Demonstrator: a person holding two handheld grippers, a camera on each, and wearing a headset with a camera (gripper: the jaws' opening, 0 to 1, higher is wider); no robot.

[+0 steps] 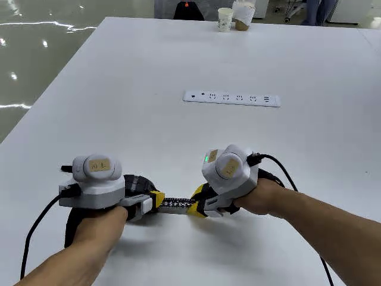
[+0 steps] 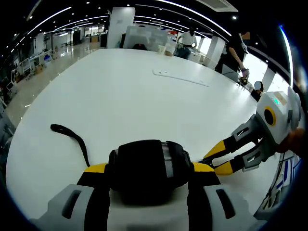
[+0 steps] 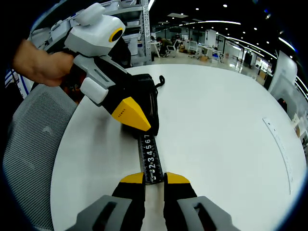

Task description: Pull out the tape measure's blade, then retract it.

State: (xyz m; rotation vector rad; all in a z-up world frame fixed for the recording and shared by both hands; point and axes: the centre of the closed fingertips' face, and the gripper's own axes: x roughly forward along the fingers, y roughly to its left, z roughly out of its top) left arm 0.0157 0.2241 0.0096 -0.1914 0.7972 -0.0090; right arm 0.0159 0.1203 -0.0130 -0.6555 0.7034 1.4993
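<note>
One tape measure (image 1: 143,183) at lower centre; two grippers, the left gripper (image 1: 156,199) and the right gripper (image 1: 195,205); one power strip (image 1: 231,98) mid-frame; two cups (image 1: 225,19) at top centre; one white table (image 1: 119,89).

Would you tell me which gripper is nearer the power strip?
Right: the right gripper is almost straight before the power strip; the left gripper lies farther left.
</note>
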